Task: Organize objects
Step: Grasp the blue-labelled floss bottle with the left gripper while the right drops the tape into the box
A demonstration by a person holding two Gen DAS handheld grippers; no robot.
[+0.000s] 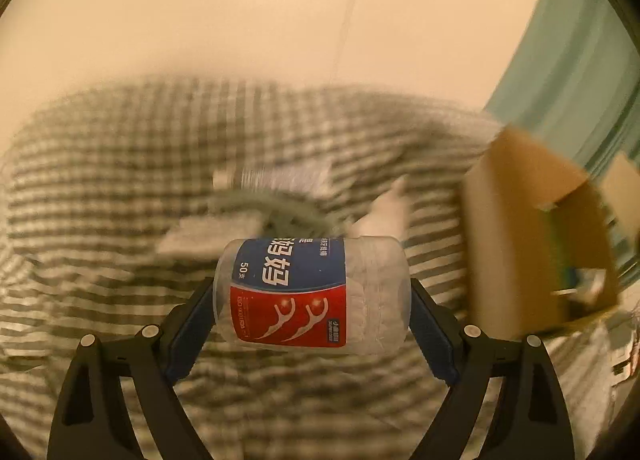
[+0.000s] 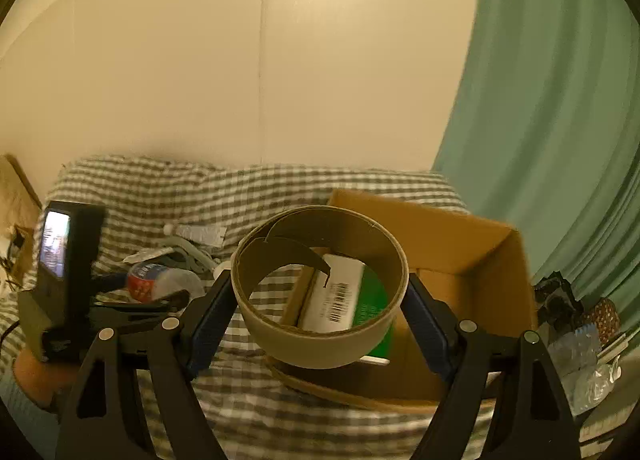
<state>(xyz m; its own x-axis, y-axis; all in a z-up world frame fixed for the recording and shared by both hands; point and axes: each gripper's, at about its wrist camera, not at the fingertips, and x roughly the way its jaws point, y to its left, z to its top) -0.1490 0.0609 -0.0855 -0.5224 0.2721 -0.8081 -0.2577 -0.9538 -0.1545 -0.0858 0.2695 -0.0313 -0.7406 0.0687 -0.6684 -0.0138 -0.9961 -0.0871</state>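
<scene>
My left gripper (image 1: 312, 296) is shut on a clear floss-pick tub (image 1: 312, 294) with a blue and red label, held sideways above the checked bedcover (image 1: 120, 187). It also shows in the right wrist view (image 2: 160, 282), with the left gripper (image 2: 156, 300) around it. My right gripper (image 2: 320, 296) is shut on a brown tape roll (image 2: 320, 292), held over the near left edge of an open cardboard box (image 2: 460, 252). The box (image 1: 540, 236) stands to the right in the left wrist view. Inside it lies a white and green carton (image 2: 348, 300).
Behind the tub lie a grey cable or strap (image 1: 280, 207), a white tube (image 1: 388, 203) and flat packets (image 2: 200, 234) on the bedcover. A green curtain (image 2: 552, 119) hangs at the right, with clutter (image 2: 576, 324) below it. A cream wall (image 2: 240, 59) is behind the bed.
</scene>
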